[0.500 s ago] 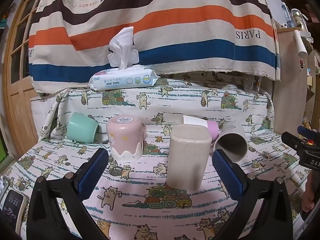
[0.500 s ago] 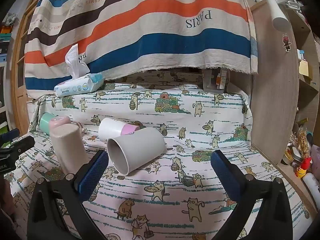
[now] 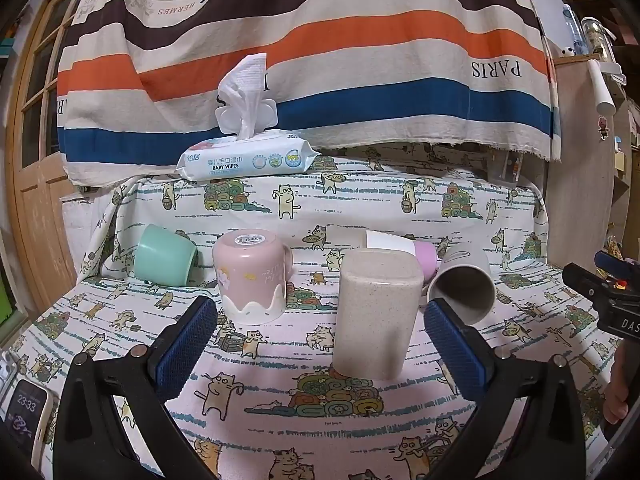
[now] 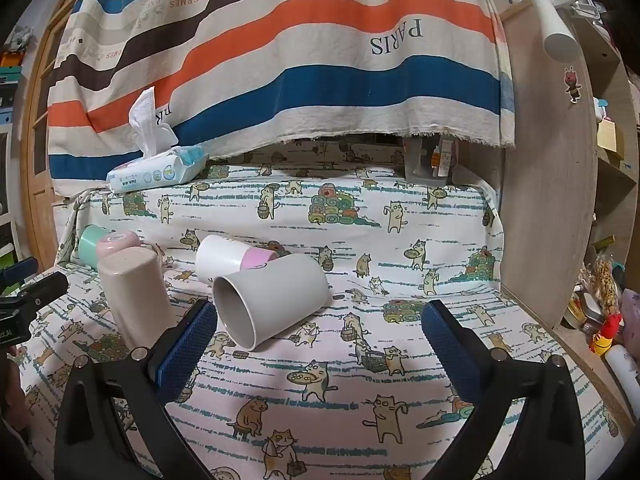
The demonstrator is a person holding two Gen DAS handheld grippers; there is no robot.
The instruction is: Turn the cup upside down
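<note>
Left gripper (image 3: 320, 332): fingers released, spread wide, grasping nothing. The beige cup (image 3: 376, 312) stands between them, mouth down on the cloth, touching neither finger; judged already flipped and set free.

Right gripper (image 4: 320, 334): fingers likewise released and empty. The grey cup (image 4: 272, 304) lies on its side at 11 o'clock of that gripper, mouth toward the camera, just beside the left finger. Judged the next candidate: a cup on its side needs a grasp across the wall and a quarter turn to land on its rim.

The pink mug (image 3: 252, 276) stands inverted, barcode sticker upward. The green cup (image 3: 164, 256) and the white-and-pink cup (image 4: 228, 258) lie on their sides, judged still outstanding.

Surface: bench under a cat-print cloth (image 4: 360, 380), soft, so rims may rock. Baby wipes (image 3: 244, 160) sit on the raised ledge at 12 o'clock; a striped sheet (image 3: 320, 60) hangs behind. A wooden door at 9 o'clock, shelving at 3 o'clock.
</note>
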